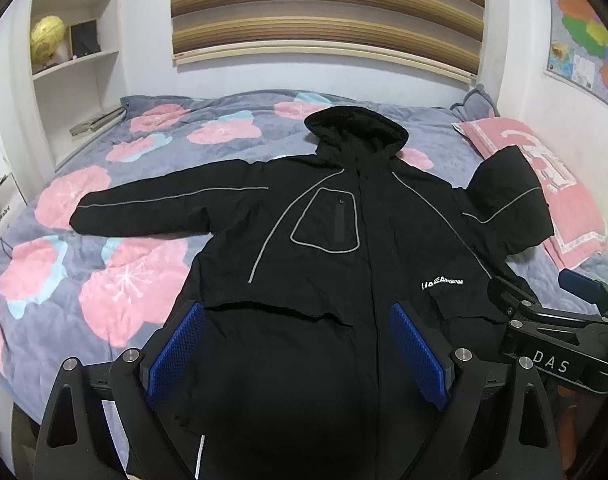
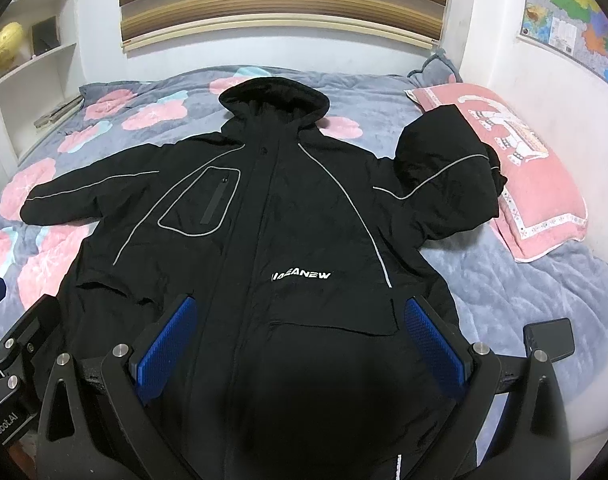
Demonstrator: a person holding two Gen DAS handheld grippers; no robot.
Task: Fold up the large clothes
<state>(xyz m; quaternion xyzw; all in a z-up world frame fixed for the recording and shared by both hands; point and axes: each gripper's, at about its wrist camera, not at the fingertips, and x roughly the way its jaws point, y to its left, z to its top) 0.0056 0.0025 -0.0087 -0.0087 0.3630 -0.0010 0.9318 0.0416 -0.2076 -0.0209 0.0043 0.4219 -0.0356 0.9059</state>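
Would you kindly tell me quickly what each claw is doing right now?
Left claw: open, holding nothing, above the black jacket.
Right claw: open, holding nothing, above the same jacket.

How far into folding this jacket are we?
Done: the jacket lies spread face up on the bed. In hand: nothing; left gripper and right gripper hover open over its hem. Left: every fold; one sleeve lies across the pillow.

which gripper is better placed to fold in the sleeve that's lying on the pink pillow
Right. The black hooded jacket's sleeve on the pink pillow lies on the right gripper's side; the left gripper, also open, hovers further left.
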